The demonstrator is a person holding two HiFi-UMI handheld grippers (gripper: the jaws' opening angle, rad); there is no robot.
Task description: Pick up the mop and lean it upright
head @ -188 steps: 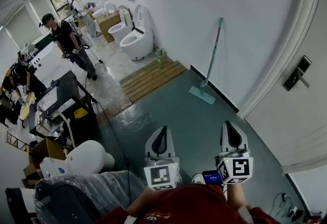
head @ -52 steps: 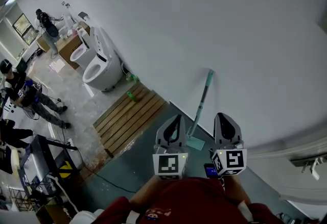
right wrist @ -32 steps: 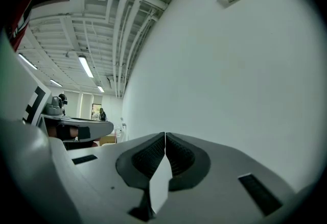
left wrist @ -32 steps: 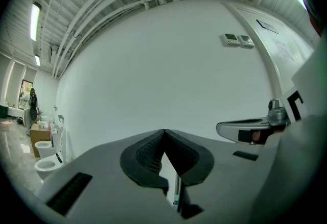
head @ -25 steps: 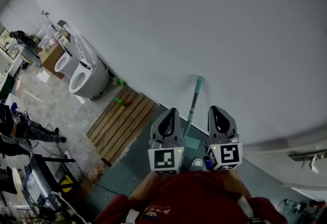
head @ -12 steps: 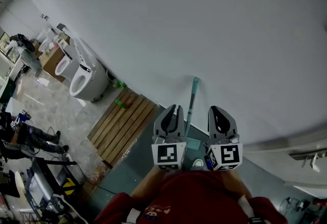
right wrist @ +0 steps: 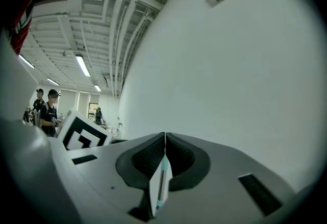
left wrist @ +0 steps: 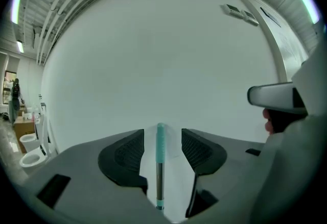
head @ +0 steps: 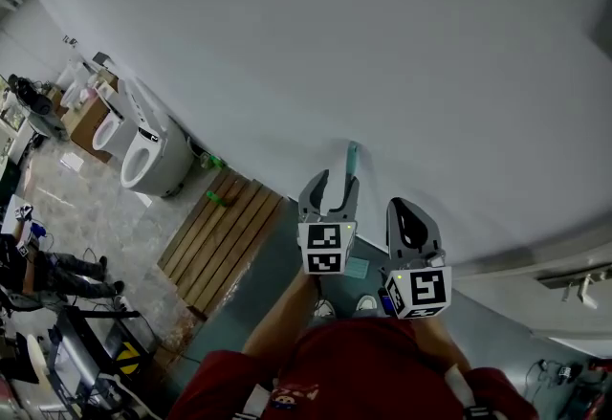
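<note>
Jaws on the left gripper (left wrist: 162,135) have just been opening and now stand wide apart. The mop handle (left wrist: 159,182) sits upright in the gap between them, and neither ribbed pad touches it. The right gripper (right wrist: 164,142) is clenched on nothing, its pads pressed together, and it hangs just to the right of the mop. Against the broad white wall (head: 402,45), the left gripper has pushed forward and a little down from its place beside the right one half a second ago, so in the head view its tips now bracket the top of the mop (head: 350,163). On the dark floor (head: 273,265) nothing else has shifted; the wooden platform (head: 215,234) lies well off to the left as before. The mop itself has not moved: it leans upright on the wall with its flat mop head (head: 356,267) on the floor close to the person's feet. The left gripper's camera shows the teal grip (left wrist: 160,144) at the handle's top level with the pads and roughly centred in the gap. I judge that the reach is finished and the grasp has not begun, so the left gripper is lined up to close on the teal grip. Since the handle stands free between the pads, a squeeze that meets one side first could nudge it along the wall before it is held
</note>
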